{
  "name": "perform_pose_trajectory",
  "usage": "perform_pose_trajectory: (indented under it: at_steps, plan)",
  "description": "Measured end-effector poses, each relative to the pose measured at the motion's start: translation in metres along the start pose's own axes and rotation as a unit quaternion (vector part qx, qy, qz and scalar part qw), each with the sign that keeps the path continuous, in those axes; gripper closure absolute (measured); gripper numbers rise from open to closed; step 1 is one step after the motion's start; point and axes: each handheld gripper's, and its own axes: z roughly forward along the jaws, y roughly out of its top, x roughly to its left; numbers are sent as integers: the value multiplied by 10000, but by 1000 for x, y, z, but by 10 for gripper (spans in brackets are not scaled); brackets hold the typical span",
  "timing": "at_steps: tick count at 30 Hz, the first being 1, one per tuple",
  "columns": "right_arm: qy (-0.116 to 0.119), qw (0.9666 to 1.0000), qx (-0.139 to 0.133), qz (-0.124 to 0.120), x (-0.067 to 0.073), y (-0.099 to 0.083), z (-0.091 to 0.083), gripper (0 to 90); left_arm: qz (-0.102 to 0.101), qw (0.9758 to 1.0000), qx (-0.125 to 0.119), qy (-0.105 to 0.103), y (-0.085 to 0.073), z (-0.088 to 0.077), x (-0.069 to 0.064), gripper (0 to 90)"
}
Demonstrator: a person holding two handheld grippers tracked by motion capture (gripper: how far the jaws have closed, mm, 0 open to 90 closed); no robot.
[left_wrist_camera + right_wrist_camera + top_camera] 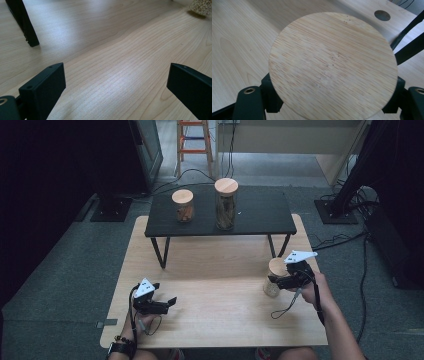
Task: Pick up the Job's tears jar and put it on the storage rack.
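The right gripper was clamped on the jar just under its round wooden lid, the jar standing upright near the right front of the black shelf. The left gripper, jaws apart and empty, rested well to the left of the shelf's front, so the right hand was clearly the nearer one.

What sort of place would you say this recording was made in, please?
Probably a lab or studio set up for recording: a wooden table on grey carpet, loose cables across the floor, black stand bases, and a ladder behind.
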Motion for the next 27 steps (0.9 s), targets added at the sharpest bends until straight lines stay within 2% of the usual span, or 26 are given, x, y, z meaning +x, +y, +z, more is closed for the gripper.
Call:
perform_pose_trajectory:
  at_steps: [10, 27]
  plan:
    - [-12, 9998, -28, -184, 2, 25, -11, 250, 3, 10000, -12, 5, 0, 0, 0, 22]
    - [-9, 9997, 3, -264, -2, 61, -28, 251, -13, 10000, -41, -35, -1, -1, 2, 22]
